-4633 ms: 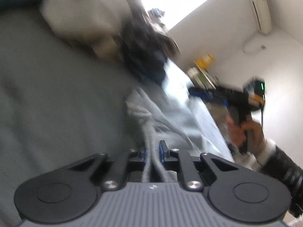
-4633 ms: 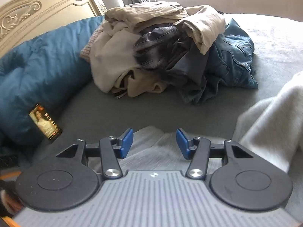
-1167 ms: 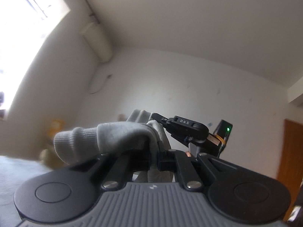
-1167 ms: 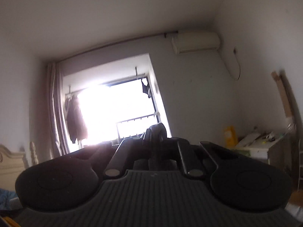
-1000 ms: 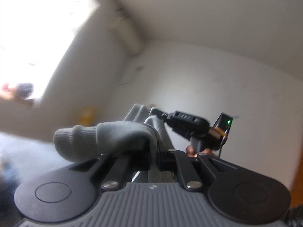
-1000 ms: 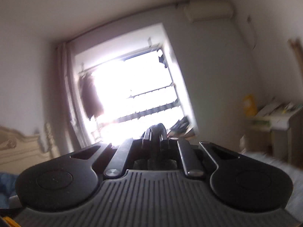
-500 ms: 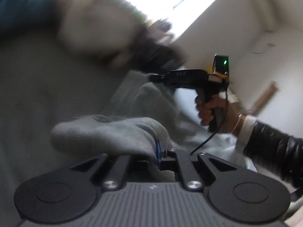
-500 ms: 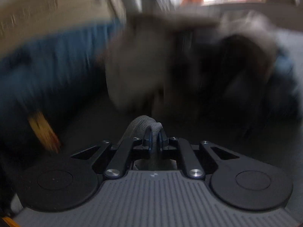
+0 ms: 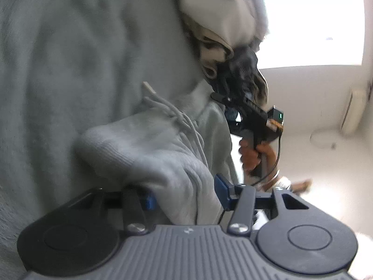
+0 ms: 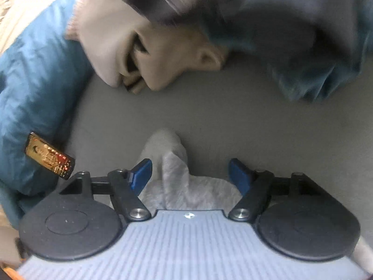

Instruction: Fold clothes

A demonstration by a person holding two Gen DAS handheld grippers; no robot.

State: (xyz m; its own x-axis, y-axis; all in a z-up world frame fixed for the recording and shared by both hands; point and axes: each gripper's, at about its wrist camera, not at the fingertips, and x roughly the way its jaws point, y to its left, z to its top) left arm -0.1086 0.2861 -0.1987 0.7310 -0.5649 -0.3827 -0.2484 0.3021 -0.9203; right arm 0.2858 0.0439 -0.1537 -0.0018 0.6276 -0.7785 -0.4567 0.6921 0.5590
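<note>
Left gripper (image 9: 185,192): fingers (image 9: 222,190) opening. A thick fold of the grey sweatshirt (image 9: 149,149) sits between them, bunched against the left pad; can't tell if the right pad touches it. Its drawstrings (image 9: 177,119) trail off ahead of the fingers.

Right gripper (image 10: 190,171): fingers (image 10: 240,175) opening, wide apart. A small peak of the same grey knit (image 10: 173,163) stands between them, nearer the left pad, clear of both. More of the cloth lies flat under the gripper body.

The sweatshirt rests on the grey bed (image 10: 233,121). Ahead of my right fingers, well apart from them, the clothes pile (image 10: 167,46): beige, dark plaid and blue pieces, blurred. Left of the right fingers, a blue quilt (image 10: 35,81) with a phone (image 10: 50,155) lying on it.

In the left view my right hand (image 9: 254,154) is ahead and to the right of the left fingers, with the pile past it.
</note>
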